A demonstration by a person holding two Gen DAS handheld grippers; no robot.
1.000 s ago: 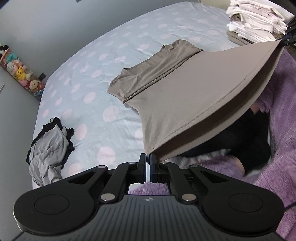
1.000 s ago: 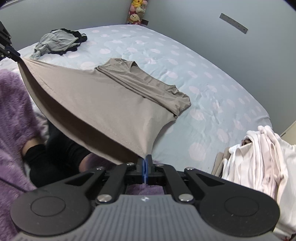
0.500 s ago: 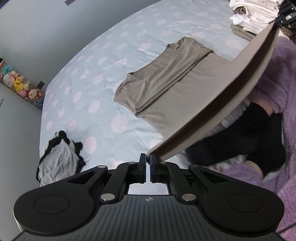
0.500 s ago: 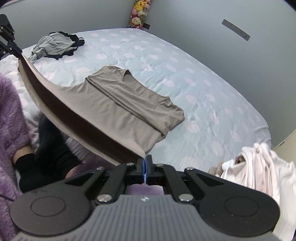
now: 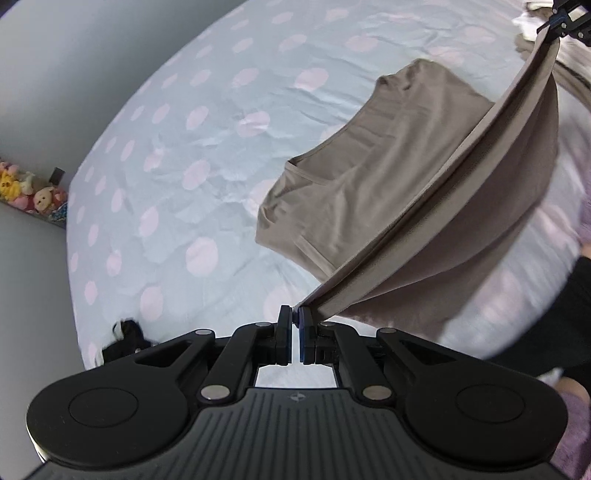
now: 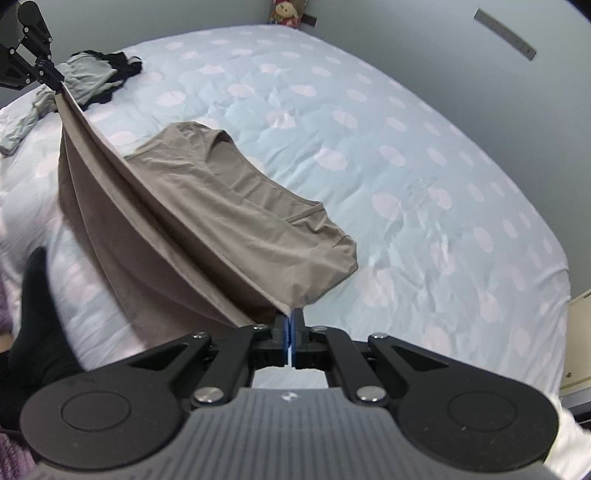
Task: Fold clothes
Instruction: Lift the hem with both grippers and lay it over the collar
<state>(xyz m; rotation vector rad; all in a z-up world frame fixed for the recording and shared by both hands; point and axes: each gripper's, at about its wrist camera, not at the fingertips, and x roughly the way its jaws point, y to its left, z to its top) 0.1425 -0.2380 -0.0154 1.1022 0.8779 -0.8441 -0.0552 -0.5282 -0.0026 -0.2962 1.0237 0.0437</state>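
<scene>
The left gripper (image 5: pixel 295 314) and right gripper (image 6: pixel 291 314) are each pinched tight on a hem corner of the soft taupe shirt (image 6: pixel 229 206), stretching its smooth edge taut; its folded upper half lies mid-bed on the wrinkled, polka-dotted blue bedspread (image 6: pixel 406 147).

No text, label, brand or number can be read; the grey strip (image 6: pixel 505 34) on the wall is too small to make out.

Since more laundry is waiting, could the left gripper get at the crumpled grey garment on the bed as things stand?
Probably not yet: the left gripper is shut on a corner of the taupe shirt, stretched to the right gripper. The grey garment lies clear on the bed.
</scene>
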